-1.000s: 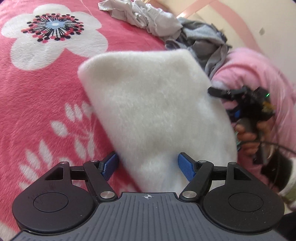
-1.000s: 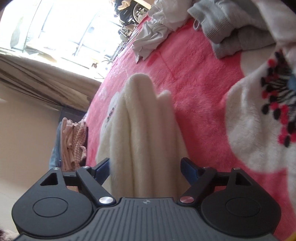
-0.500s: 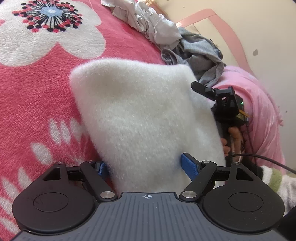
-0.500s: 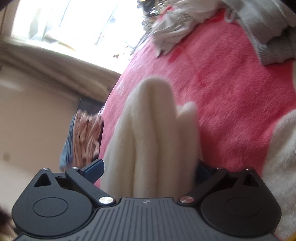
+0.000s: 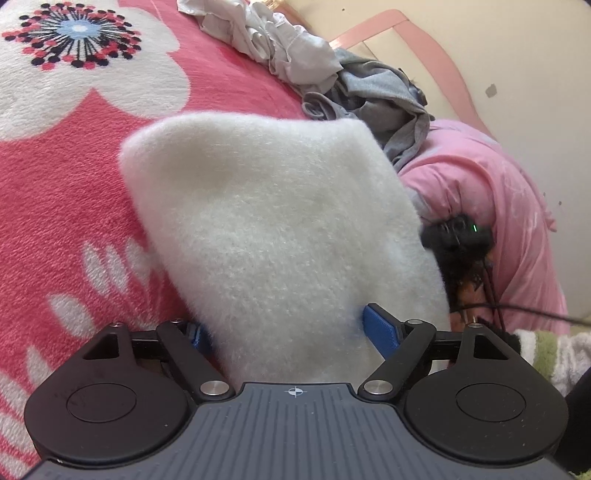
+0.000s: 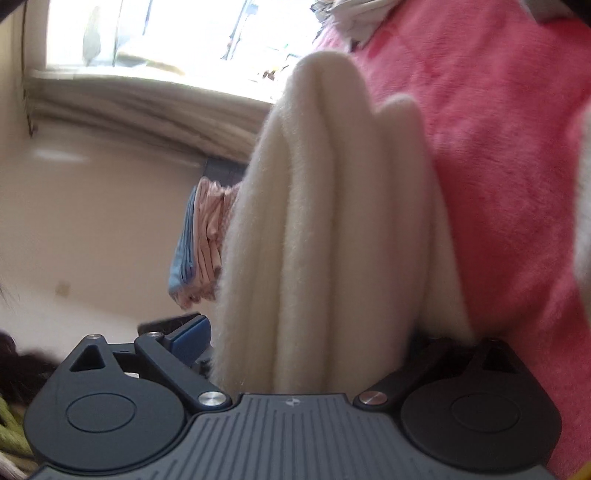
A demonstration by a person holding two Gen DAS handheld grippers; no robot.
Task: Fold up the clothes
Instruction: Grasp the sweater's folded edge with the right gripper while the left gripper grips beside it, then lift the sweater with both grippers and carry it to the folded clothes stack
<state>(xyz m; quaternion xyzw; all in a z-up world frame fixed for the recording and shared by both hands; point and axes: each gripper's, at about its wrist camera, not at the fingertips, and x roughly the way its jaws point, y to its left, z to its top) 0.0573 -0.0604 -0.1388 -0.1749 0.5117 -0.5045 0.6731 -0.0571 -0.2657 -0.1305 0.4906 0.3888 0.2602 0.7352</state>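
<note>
A thick, folded white fluffy garment (image 5: pixel 273 229) fills the middle of the left wrist view, held above the pink flowered blanket (image 5: pixel 55 166). My left gripper (image 5: pixel 291 332) is shut on its near edge, with a blue pad pressed into each side. In the right wrist view the same garment (image 6: pixel 332 221) shows several stacked folds edge-on. My right gripper (image 6: pixel 314 339) is shut on that bundle, and the fabric hides its right finger. The right gripper (image 5: pixel 458 236) and the hand holding it also show beyond the garment's far right edge.
Crumpled grey and pale clothes (image 5: pixel 369 85) lie in a heap at the far side of the bed, next to pink bedding (image 5: pixel 498 206). A stack of folded striped and blue clothes (image 6: pixel 203 236) sits off the bed's side below a bright window (image 6: pixel 166 33).
Both grippers have raised the white garment off the blanket. The right wrist view has swung toward the window and wall, and the bundle now sits deeper between its fingers.
</note>
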